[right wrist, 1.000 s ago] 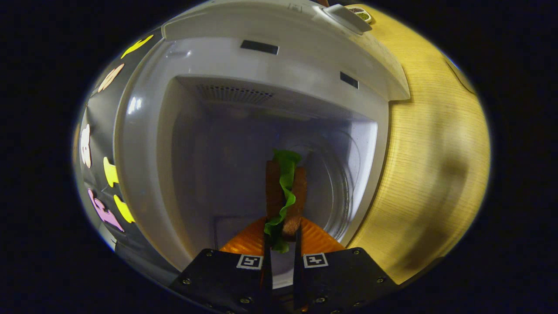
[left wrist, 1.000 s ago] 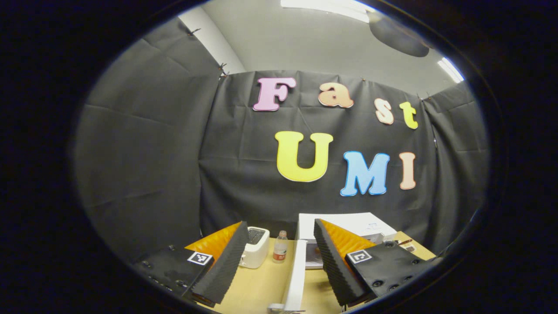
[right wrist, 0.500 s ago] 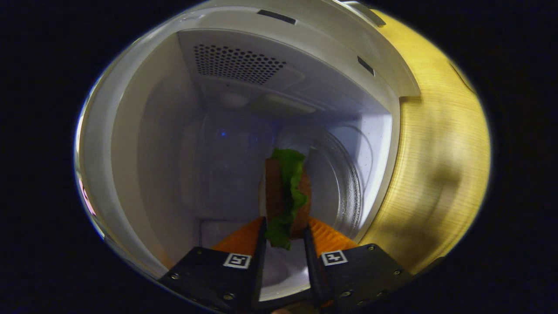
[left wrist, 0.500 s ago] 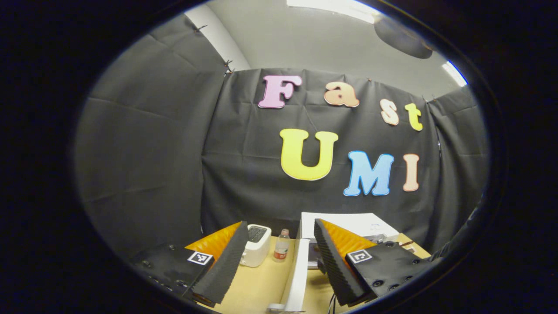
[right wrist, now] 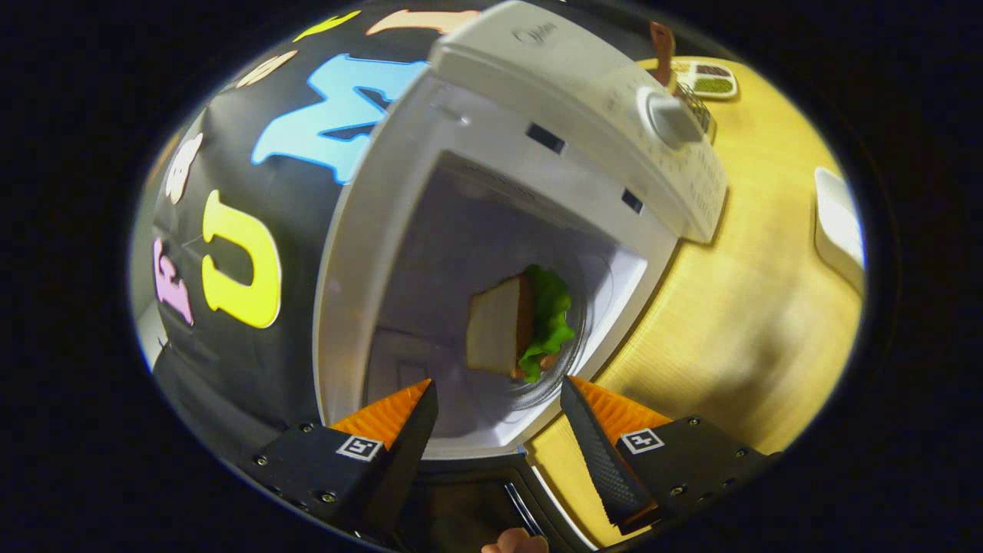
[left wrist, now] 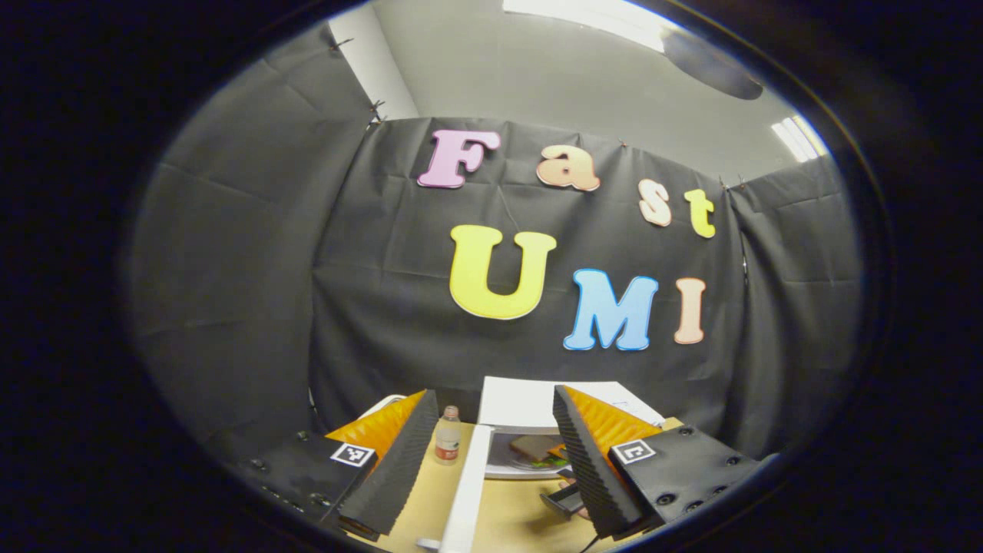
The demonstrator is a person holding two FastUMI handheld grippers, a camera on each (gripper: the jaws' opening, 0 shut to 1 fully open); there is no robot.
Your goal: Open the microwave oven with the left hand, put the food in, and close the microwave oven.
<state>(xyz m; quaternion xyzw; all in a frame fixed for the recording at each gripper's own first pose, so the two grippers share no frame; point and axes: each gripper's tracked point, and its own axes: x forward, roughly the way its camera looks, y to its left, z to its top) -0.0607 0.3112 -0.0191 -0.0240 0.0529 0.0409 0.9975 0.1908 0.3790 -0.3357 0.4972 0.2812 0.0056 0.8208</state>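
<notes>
Left gripper (left wrist: 491, 468): two wedge-shaped fingers with ribbed inner pads (left wrist: 580, 461), each on a black angular mounting block carrying a small square black-and-white marker and several round screw heads.

Right gripper (right wrist: 499, 453): same build, with wedge fingers, ribbed pads (right wrist: 595, 453), black blocks, one square marker per block and screws along the block edges.

Ahead of my right tongs (right wrist: 498, 442) the sandwich (right wrist: 514, 326) lies on the glass plate (right wrist: 564, 361) inside the microwave (right wrist: 537, 100), which stands on the tabletop (right wrist: 737, 307) against the booth wall.
</notes>
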